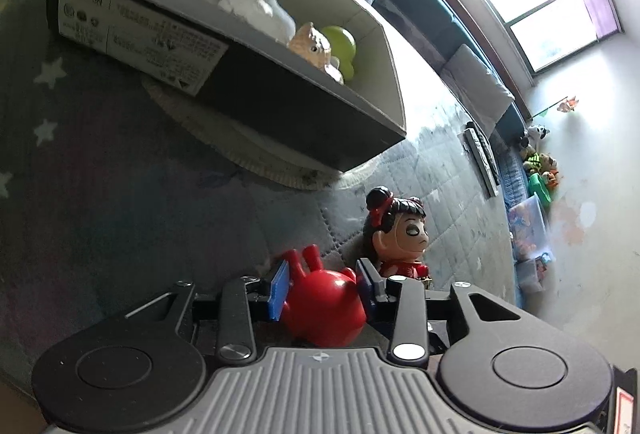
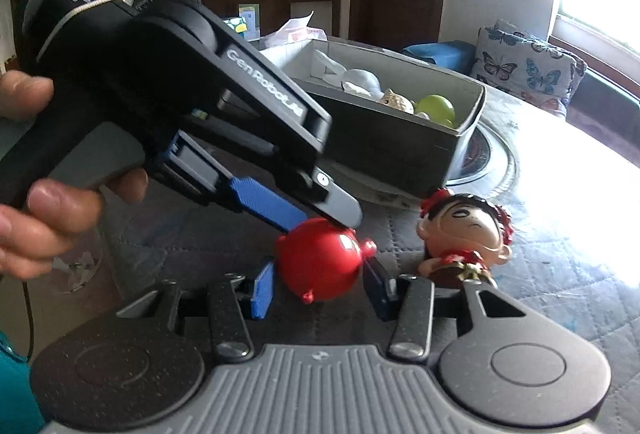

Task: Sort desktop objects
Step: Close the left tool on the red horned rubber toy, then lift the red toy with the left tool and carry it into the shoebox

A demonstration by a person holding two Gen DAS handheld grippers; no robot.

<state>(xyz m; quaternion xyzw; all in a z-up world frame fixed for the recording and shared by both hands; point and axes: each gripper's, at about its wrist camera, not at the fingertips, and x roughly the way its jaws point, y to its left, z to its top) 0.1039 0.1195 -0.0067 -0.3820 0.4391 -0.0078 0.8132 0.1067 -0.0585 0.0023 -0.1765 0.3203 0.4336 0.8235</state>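
left gripper [image 1: 322, 280]: blue pads pressed on both sides of the red toy [image 1: 326, 308], reaching down onto it from the upper left in the right wrist view | right gripper [image 2: 318, 288]: jaws parted around the same red toy, pads apart from it | hand [image 2: 48, 201]: wrapped round the left gripper's handle

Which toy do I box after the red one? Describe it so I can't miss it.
Start at the grey box on the table; just in front of it stands a doll, beside the red toy between the grippers. It alone has black hair, a face and a red dress.
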